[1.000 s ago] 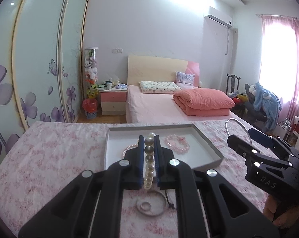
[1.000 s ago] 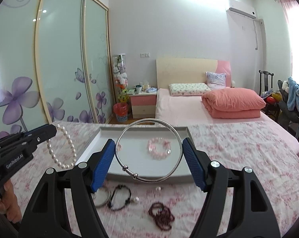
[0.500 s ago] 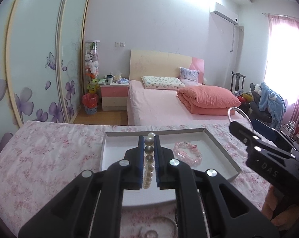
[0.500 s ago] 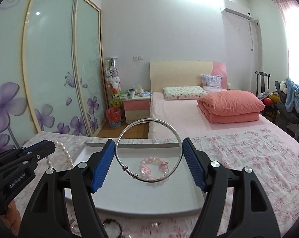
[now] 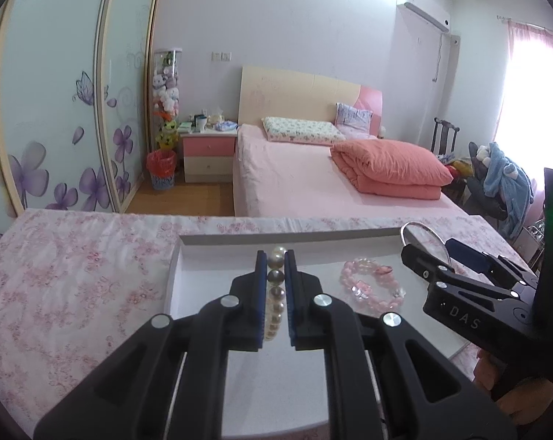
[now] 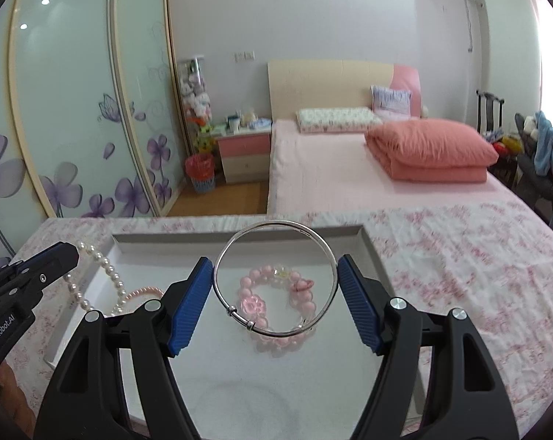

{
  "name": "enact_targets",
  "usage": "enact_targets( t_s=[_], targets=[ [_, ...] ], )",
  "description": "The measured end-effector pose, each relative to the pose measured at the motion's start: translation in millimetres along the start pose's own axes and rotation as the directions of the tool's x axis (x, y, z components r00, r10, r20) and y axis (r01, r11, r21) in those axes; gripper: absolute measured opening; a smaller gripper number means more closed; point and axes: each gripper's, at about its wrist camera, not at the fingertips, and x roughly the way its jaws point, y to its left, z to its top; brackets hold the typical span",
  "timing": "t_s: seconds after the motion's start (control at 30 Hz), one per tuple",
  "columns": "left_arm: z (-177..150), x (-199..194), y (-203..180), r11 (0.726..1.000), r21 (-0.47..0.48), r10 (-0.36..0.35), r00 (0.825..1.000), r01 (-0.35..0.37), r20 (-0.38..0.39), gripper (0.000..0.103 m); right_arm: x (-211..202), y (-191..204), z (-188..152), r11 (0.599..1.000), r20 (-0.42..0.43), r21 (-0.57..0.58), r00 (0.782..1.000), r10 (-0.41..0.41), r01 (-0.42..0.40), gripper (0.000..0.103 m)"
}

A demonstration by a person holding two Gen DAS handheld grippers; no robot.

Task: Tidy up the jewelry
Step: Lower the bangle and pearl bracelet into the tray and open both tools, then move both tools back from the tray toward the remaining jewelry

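My left gripper [image 5: 275, 256] is shut on a white pearl bracelet [image 5: 275, 293] and holds it above the left part of the grey tray [image 5: 261, 239]. The bracelet hangs as a loop in the right wrist view [image 6: 104, 275]. My right gripper [image 6: 275, 267] is shut on a silver bangle [image 6: 276, 225], held upright over the tray's [image 6: 239, 235] middle. It also shows in the left wrist view [image 5: 441, 260] at the right. A pink bead bracelet [image 6: 276, 304] lies in the tray under the bangle. A thin pink pearl strand [image 6: 144, 291] lies in the tray at the left.
The tray sits on a table with a pink floral cloth [image 5: 74, 278]. Behind stand a pink bed [image 5: 313, 183], a nightstand [image 5: 206, 154], a red bin [image 5: 161, 168] and sliding wardrobe doors [image 5: 56, 110]. A chair with clothes [image 5: 496, 179] is at the right.
Both grippers have moved forward over the tray with their jewelry. The loose jewelry on the cloth in front of the tray has dropped out of view.
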Motion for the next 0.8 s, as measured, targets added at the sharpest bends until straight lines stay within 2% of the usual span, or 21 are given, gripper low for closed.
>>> enact_targets(
  t_s=[0.13,0.2,0.27,0.33,0.5,0.63,0.8],
  targets=[
    [-2,12,1,1.0,-0.013,-0.013,1.0,0.013,-0.024,0.011,11,4,-1,1.0,-0.048,0.001,0.999,0.008,-0.008,0.071],
    [-2,13,4,1.0,-0.02,-0.02,1.0,0.02,-0.024,0.013,12,4,-1,1.0,-0.062,0.007,0.998,0.016,-0.016,0.071],
    [0,12,8,0.999,-0.031,-0.021,1.0,0.021,-0.018,0.021,9,1,-1,1.0,-0.052,0.011,0.999,0.014,-0.013,0.077],
    [2,8,12,0.999,-0.042,-0.013,1.0,0.013,-0.01,0.024,5,-2,-1,1.0,-0.045,0.017,0.999,0.013,-0.012,0.077],
    [5,-11,32,0.996,-0.086,0.025,1.0,-0.025,0.007,0.026,-10,-11,1,0.999,-0.021,0.033,1.0,0.007,-0.006,0.077],
    [0,-30,40,0.995,-0.086,0.046,0.999,-0.045,0.011,0.027,-27,-12,-4,1.0,-0.004,0.021,1.0,0.006,-0.006,0.077],
    [-15,-56,45,0.996,-0.081,0.039,0.999,-0.039,-0.004,0.028,-50,-18,-14,1.0,-0.001,0.023,1.0,0.018,-0.018,0.077]
  ],
)
